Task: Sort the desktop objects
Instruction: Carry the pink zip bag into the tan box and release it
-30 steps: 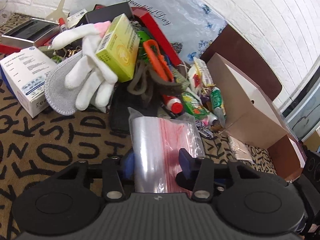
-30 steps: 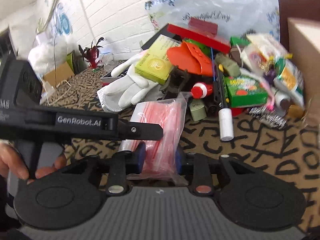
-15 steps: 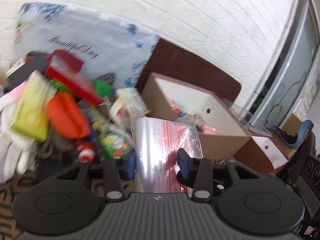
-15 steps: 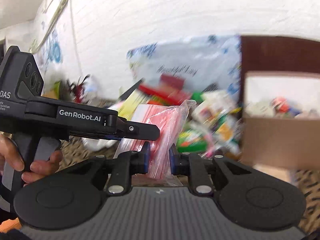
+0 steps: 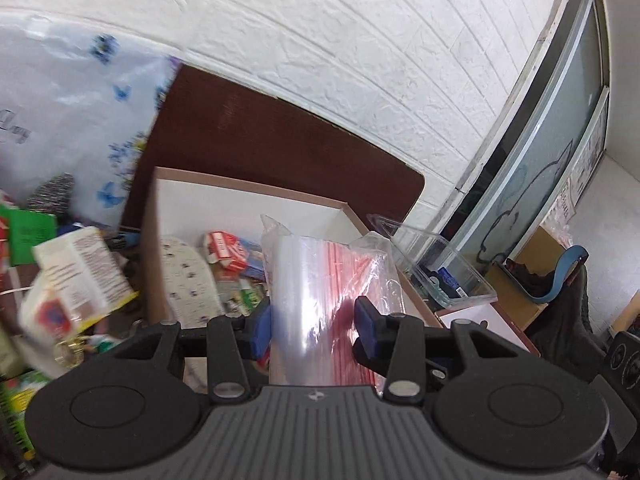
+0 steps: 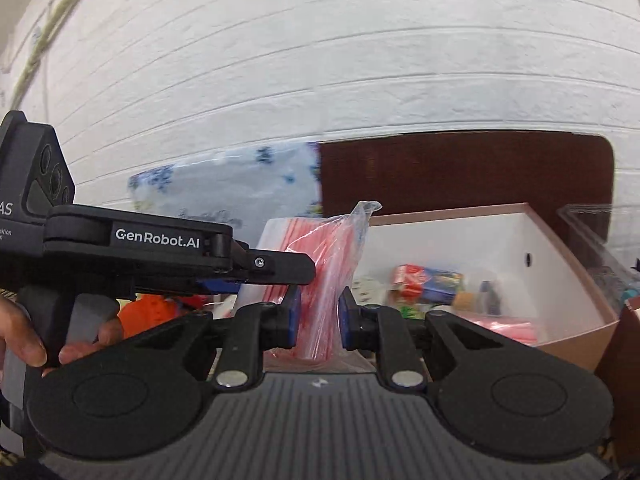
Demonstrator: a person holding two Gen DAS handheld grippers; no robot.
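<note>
A: Clear plastic with red zip strips, that is the pack of zip bags (image 5: 320, 300), and both tools have it. From the left wrist view, the left gripper (image 5: 314, 326) has its blue pads pressed against the two sides of the pack, one on each edge.

B: And the right one?

A: The right gripper (image 6: 319, 322) is clamped narrower, squeezing a bunched part of the same pack (image 6: 320, 280) between its pads. In that view the left gripper (image 6: 276, 270) comes in from the left side, with a person's hand (image 6: 44, 340) wrapped round its grey handle.

B: Where does the pack sit in relation to the box?

A: It is held up off the surface, in front of an open cardboard box (image 5: 248, 188) with a white inside. In the left view the pack covers part of the box's opening; in the right view the box (image 6: 572, 320) lies to the right of the pack and beyond it. Whether the pack is over the opening I cannot tell.

B: What is in the box?

A: A red and white carton (image 5: 226, 254), some small colourful packets, too blurred to name. Right of the box stands a clear plastic tray (image 5: 436, 264). Left of it is a blurred pile of clutter with a printed carton (image 5: 80, 272), and behind that a white bag with blue butterflies (image 5: 72, 120) against a white brick wall (image 5: 360, 40).
</note>
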